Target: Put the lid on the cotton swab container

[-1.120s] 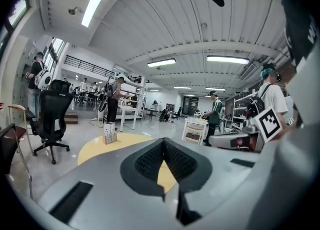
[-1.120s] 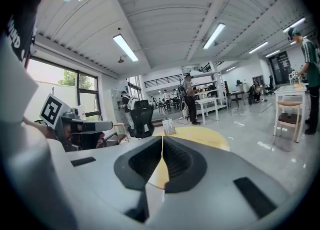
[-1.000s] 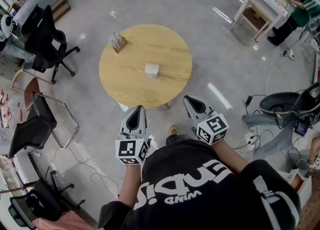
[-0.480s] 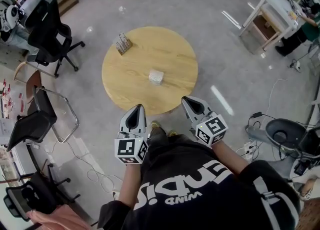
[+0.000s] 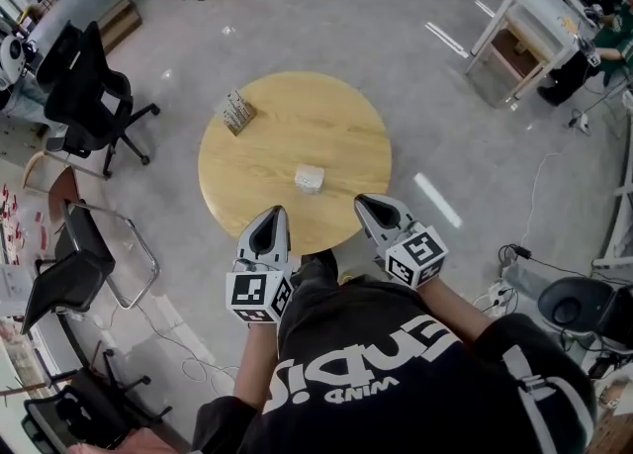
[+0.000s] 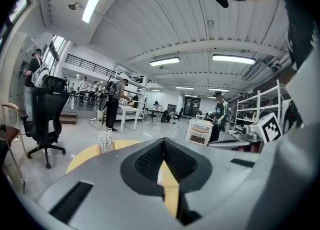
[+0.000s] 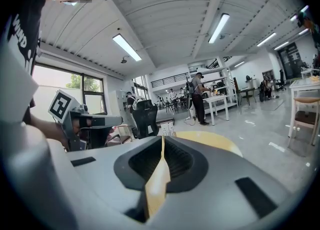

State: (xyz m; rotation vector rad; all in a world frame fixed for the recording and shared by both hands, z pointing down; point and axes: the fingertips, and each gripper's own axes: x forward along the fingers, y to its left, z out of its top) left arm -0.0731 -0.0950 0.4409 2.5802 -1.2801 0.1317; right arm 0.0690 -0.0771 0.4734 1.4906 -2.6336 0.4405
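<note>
A black office chair stands on the floor left of the round wooden desk. Near the desk's left edge sits a small rack. The white cotton swab container rests close to the desk's middle, slightly toward its near rim. At that near rim hover the left gripper and the right gripper, each with its jaws pressed together on nothing.

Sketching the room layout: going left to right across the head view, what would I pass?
Black office chair → small holder of upright sticks → small white square container, both on the round wooden table → white-framed side table.
</note>
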